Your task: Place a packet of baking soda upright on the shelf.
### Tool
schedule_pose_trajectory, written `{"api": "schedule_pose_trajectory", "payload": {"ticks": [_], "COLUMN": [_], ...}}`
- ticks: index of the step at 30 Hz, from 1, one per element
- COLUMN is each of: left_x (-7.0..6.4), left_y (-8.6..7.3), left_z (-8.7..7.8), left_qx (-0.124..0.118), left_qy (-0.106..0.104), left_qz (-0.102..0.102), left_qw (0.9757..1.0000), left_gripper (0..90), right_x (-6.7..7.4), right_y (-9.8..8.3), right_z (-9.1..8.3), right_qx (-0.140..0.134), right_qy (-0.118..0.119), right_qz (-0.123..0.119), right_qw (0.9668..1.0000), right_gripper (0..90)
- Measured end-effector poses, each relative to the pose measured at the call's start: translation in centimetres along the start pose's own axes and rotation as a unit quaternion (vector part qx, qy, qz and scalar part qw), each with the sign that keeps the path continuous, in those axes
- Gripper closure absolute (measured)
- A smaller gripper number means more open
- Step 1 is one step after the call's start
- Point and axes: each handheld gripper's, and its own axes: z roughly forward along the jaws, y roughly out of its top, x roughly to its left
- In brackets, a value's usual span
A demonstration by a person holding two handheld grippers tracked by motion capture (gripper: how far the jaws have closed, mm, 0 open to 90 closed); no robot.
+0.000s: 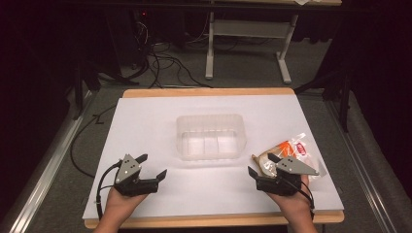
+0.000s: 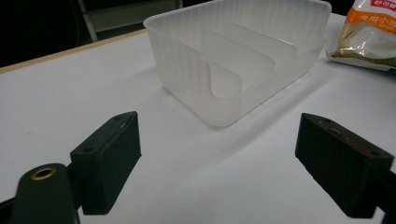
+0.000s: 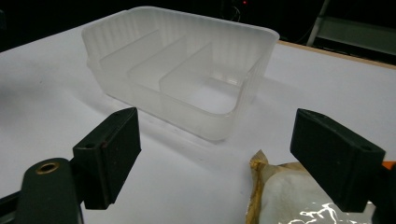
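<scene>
A translucent plastic bin (image 1: 211, 137) with inner dividers sits in the middle of the white table (image 1: 145, 121), seen close in both gripper views (image 2: 243, 51) (image 3: 182, 60). A clear food packet (image 1: 296, 151) with brown and white contents lies to the bin's right (image 2: 369, 35) (image 3: 289, 196). My left gripper (image 1: 151, 167) hovers open near the front left, nothing between its jaws (image 2: 219, 163). My right gripper (image 1: 262, 165) is open at the front right, its jaws over the packet's near corner (image 3: 215, 158).
Cables (image 1: 160, 63) run over the floor beyond the table. A white-legged bench frame (image 1: 245, 34) stands behind. A metal rail (image 1: 43, 160) runs along the left side. A wooden edge (image 1: 209, 91) borders the far side of the table.
</scene>
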Motion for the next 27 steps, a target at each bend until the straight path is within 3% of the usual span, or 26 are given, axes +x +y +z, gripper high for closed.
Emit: {"api": "schedule_pose_trajectory", "payload": {"ticks": [12,15,22,27], "left_x": [0.2,0.2,0.3,0.3], "left_y": [0.0,0.0,0.0,0.0], "left_z": [-0.2,-0.1,0.2,0.6], "left_qx": [-0.005,-0.005,0.002,0.003], "left_qy": [-0.003,-0.003,-0.006,-0.008], "left_qz": [-0.001,0.002,0.004,0.004], "left_qw": [1.0,1.0,1.0,1.0], "left_gripper": [14.0,14.0,15.5,15.6], "right_x": [-2.9,-4.2,-6.4,-7.6], "right_y": [-0.2,-0.4,-1.4,-1.8], "right_z": [-2.0,-2.5,-2.9,-3.5], "right_qx": [-0.008,-0.002,0.018,0.024], "right_qy": [-0.024,-0.052,-0.073,-0.105], "right_qz": [0.028,0.029,0.055,0.052], "right_qw": [0.9993,0.9982,0.9957,0.9929], "right_gripper": [14.3,13.3,11.1,11.0]}}
